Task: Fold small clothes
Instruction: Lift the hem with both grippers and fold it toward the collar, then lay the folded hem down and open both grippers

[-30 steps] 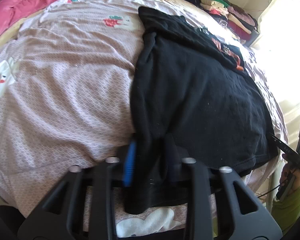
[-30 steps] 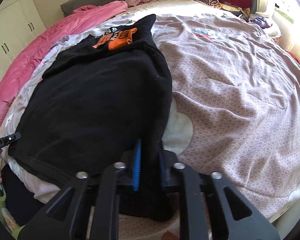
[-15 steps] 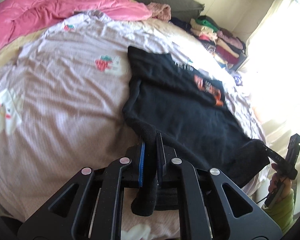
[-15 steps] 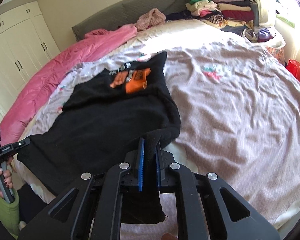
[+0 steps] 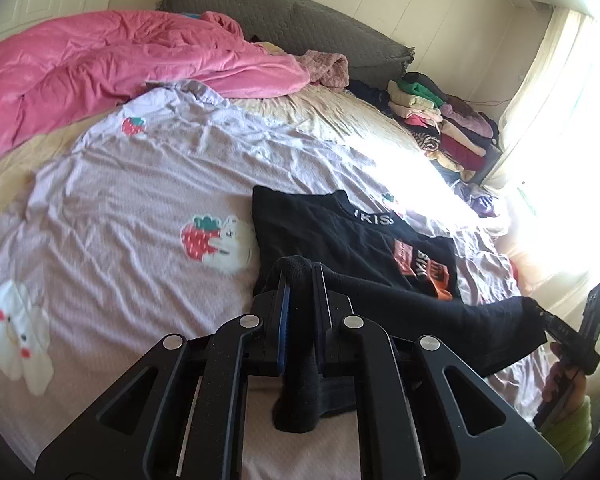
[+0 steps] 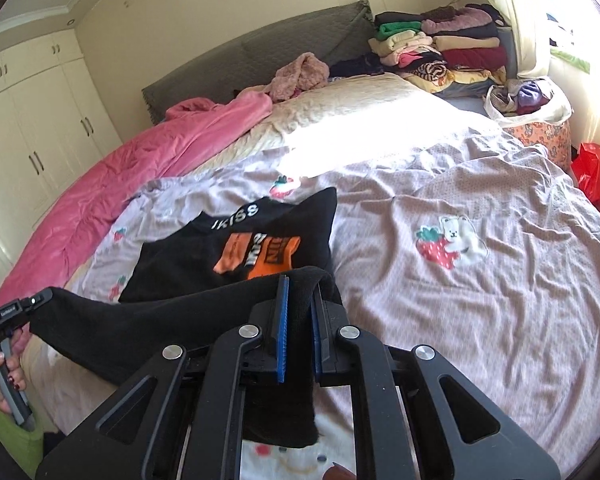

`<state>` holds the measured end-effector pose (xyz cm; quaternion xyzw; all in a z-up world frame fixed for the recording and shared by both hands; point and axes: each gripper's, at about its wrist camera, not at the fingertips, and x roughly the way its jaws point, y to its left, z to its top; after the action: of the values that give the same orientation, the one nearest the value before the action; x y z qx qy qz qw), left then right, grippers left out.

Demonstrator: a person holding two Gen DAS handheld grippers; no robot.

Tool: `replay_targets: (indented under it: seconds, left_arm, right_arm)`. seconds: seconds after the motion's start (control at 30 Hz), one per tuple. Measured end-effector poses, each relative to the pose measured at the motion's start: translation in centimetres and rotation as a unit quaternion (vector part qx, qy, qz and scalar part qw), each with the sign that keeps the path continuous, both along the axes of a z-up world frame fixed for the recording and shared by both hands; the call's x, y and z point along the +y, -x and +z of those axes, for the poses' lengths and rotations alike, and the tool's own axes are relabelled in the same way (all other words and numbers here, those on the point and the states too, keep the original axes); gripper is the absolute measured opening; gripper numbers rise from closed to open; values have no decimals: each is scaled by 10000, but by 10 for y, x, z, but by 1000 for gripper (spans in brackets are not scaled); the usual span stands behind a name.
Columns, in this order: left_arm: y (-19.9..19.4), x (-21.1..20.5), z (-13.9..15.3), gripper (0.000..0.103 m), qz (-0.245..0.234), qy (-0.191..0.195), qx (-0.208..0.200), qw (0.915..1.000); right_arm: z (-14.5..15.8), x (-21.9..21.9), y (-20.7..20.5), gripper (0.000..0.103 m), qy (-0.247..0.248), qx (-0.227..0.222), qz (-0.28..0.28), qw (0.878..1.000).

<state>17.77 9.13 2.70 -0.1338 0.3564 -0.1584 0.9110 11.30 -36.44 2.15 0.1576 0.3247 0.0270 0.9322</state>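
Fingers of the left gripper (image 5: pixel 300 280) are clamped on one corner of the black knit T-shirt with an orange chest print (image 5: pixel 340 240), and the right gripper (image 6: pixel 298 292) pinches the other hem corner, the pads mostly buried in fabric. That hem hangs lifted between them above the bed's near edge, hiding the shirt's middle; the collar end lies on the lilac strawberry-print bedsheet (image 6: pixel 480 320). Each hand (image 6: pixel 0 376) shows only at a view's edge, partly cut off.
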Motion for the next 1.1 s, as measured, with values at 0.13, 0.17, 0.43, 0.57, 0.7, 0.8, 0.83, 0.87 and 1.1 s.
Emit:
replay_targets:
  seconds: [0.13,0.17,0.43,0.57,0.7,0.8,0.83,0.87,1.1]
  left_arm:
    - [-18,-10,-7,4,31,-222,-29,9997]
    - [-21,-12,-9,4,29,-282,-31,9996]
    - [-49,-18,-38,4,130,-545,107,9984]
    - [-53,-20,-48,7,141,-689,160,9974]
    - [-54,-21,-51,9,162,-766,197,9967]
    - [-52,-22,-50,21,144,-787,178,9966]
    - [-51,-22,-50,24,134,-786,165,9967]
    - [-50,-23,-49,29,119,-770,156,9968]
    - [-40,-29,-45,50,-45,-715,127,9973]
  right_arm:
    - [-8,-9,-24,8,-76,95,-127,9998]
    - [-11,-9,-30,8,-68,131,-143,9998]
    - [-42,-2,-71,8,171,459,-249,9985]
    - [-53,-1,-82,9,222,584,-269,9977]
    - [-58,-1,-85,9,228,648,-297,9972]
    - [-57,-1,-85,11,233,643,-292,9972]
    - [-57,-1,-85,13,231,648,-300,9972]
    - [-57,-1,-85,18,225,644,-300,9972]
    - [-48,-5,-72,45,231,544,-355,9976]
